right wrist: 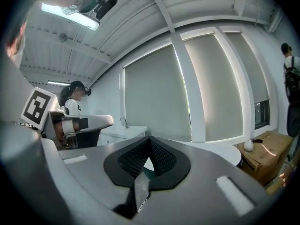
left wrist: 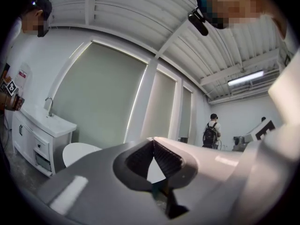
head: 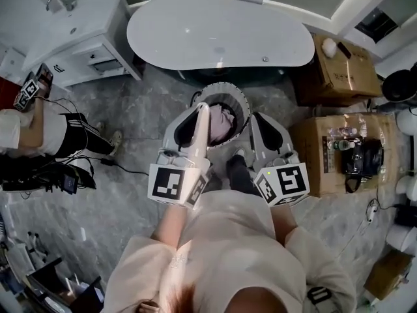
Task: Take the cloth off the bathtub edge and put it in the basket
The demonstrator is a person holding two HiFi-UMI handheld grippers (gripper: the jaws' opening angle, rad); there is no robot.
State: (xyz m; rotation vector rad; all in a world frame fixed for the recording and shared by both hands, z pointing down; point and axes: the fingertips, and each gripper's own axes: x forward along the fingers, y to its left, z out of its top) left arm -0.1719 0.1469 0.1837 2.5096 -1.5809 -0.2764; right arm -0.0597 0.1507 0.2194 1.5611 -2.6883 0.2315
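At the lower middle of the head view, both tongs were held level. The left tongs [head: 203, 108] were closed tip to tip with nothing between them, and the right tongs [head: 256, 117] were likewise shut and empty. Just beyond, at the frame's centre, the basket [head: 225, 89] held what looked like the pinkish cloth [head: 223, 119], partly hidden. Farther up, the bathtub [head: 221, 31] edge lay bare. The drop seemed done; a sound finish would mean drawing clear without catching the rim.

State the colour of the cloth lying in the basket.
Pale pink. The cloth sits inside the white ribbed basket, seen best in the head view.
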